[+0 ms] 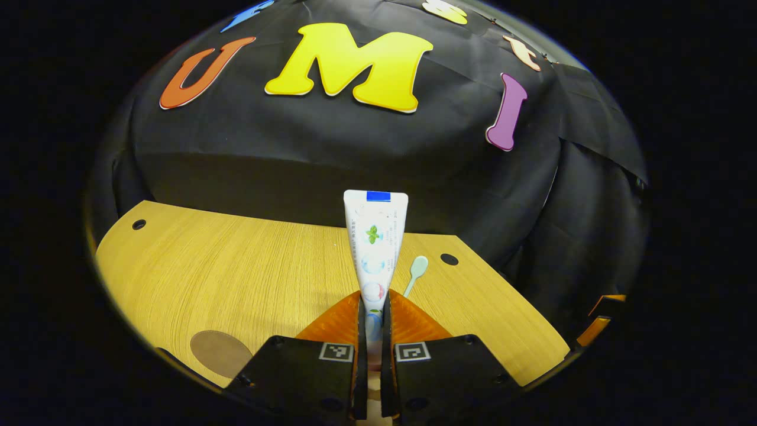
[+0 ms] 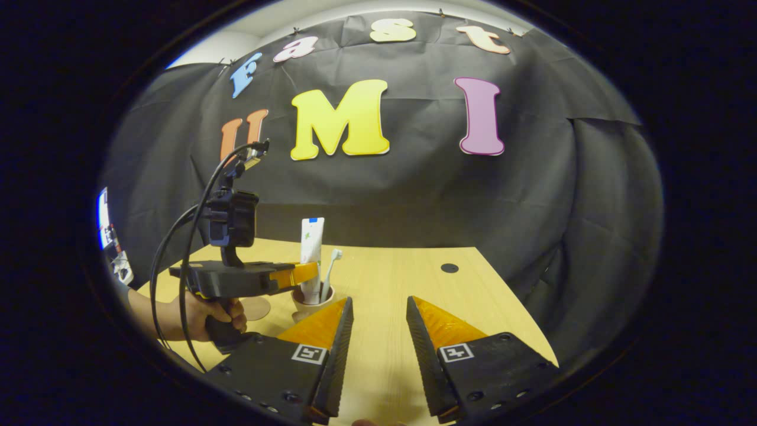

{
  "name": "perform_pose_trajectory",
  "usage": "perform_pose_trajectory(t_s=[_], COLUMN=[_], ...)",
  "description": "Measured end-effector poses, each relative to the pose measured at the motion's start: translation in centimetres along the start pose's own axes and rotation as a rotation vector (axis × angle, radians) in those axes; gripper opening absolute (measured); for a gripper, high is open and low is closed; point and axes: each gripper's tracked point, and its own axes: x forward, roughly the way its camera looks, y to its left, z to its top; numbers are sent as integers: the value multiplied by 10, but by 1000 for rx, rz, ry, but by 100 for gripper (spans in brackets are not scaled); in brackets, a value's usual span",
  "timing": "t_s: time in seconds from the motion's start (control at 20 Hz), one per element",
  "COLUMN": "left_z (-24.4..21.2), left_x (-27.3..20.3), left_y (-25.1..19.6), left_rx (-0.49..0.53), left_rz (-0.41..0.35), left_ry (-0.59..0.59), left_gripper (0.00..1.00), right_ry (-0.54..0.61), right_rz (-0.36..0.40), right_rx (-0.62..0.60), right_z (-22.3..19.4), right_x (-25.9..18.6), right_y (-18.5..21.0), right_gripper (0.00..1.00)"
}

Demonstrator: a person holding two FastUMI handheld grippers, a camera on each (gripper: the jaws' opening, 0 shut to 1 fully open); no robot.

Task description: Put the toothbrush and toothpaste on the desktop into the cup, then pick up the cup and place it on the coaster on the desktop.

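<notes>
Over the cup (image 2: pixel 311 300) on the wooden desktop (image 2: pixel 384 284), the left gripper (image 1: pixel 373 322) pinches the upright toothpaste tube (image 1: pixel 375 236), apparently steadying it inside beside the toothbrush (image 2: pixel 329 273), while the right gripper (image 2: pixel 378 322) waits spread and empty, coaster (image 1: pixel 220 352) nearby.

The toothpaste (image 1: pixel 375 248) is a white tube with a blue band at its flat crimped end and a green leaf mark on its face. It stands upright, crimped end up, its lower part down in the cup (image 2: pixel 312 301), as the right gripper view shows. The toothbrush (image 2: pixel 329 273) leans in the same cup just beside the tube, its pale head up; in the left gripper view that head shows mint-coloured. The cup is small and light, standing upright on the wooden counter (image 1: pixel 248 278). The coaster (image 1: pixel 220 352) is a flat brown disc lying on the counter, apart from the cup.
</notes>
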Motion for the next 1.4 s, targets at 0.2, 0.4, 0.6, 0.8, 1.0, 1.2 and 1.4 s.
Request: perform_pose_trajectory(t_s=[0.2,0.4,0.6,0.8,1.0,1.2,1.4], left_z=[-15,-26,-25,-20,-13,2,17], left_x=[-4,-10,-21,-35,-55,-84,-113], left_y=[6,2,-5,4,20,33,45], left_rx=[48,62,108,115,115,134,140], left_rz=[54,38,16,45,77,105,127], left_ry=[33,51,41,26,16,-16,-43], left_gripper=[13,26,81,99,99,99,98], right_ry=[2,-6,-1,-7,-1,28,68], right_rz=[2,-4,-15,-28,-29,-15,20], right_rx=[-6,-4,-15,-19,-26,-28,-32], right_z=[1,5,5,9,10,8,6], right_x=[5,7,6,2,1,5,9], right_y=[-1,-5,-10,-15,-15,-3,21], right_gripper=[49,54,54,54,54,54,55])
